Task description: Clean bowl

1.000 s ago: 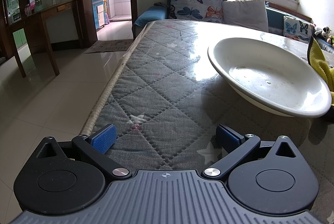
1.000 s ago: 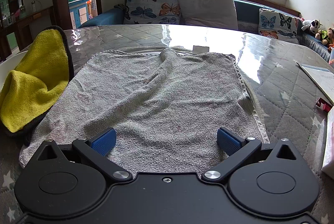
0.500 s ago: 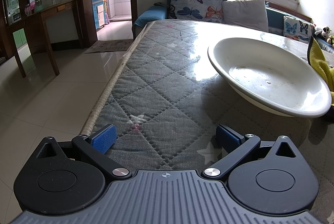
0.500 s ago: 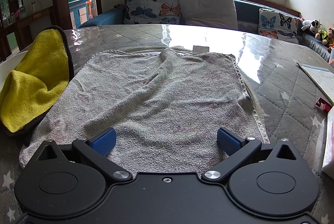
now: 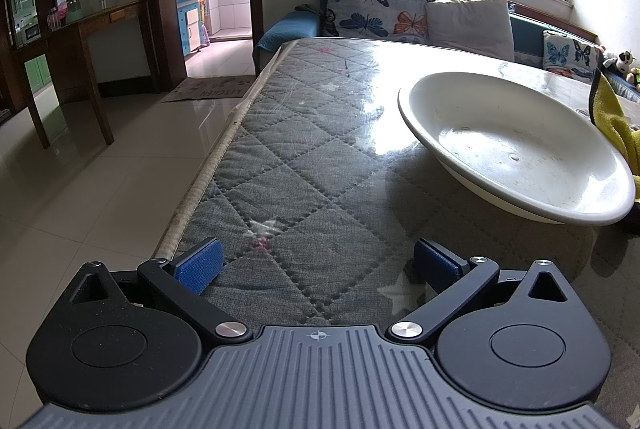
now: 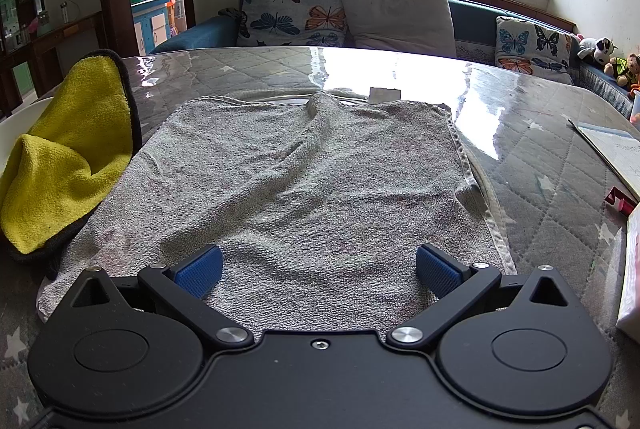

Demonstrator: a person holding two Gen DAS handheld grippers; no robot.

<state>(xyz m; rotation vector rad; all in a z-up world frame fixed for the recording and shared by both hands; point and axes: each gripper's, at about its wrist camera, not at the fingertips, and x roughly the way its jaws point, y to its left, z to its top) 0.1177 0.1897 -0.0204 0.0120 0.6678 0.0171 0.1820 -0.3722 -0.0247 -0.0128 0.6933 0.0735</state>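
While spread wide with nothing between the blue pads point(image 5: 199, 264), left gripper point(image 5: 318, 263) low over the quilted table cover point(image 5: 304, 165), close to its left edge. White bowl point(image 5: 516, 149) ahead and to the right of that gripper, well apart from both fingers, resting on the cover with its near rim past the right fingertip's line; small specks and smears visible on the inner surface. Yellow cloth point(image 5: 612, 117) just beyond the bowl's right side, partly cut off at the frame edge; touching or merely beside, cannot tell. Left gripper levelled roughly parallel to the table, pointed down its length toward the butterfly cushions point(image 5: 376, 9). Right gripper point(image 6: 318, 267) likewise released, jaws fully apart, empty, sitting low above the near end of a grey towel point(image 6: 304, 181) laid flat straight ahead, both pads over the towel's near hem area. From the right wrist view, yellow cloth point(image 6: 68, 149) bunched ahead-left of the fingers, overlapping the towel's left edge, with a sliver of the bowl point(image 6: 20, 125) showing behind it at far left. Notebook point(image 6: 612, 149) and a small red item point(image 6: 620, 201) off to the right, well apart from the right finger. Right gripper aimed forward, roughly level, toward the sofa under the window.
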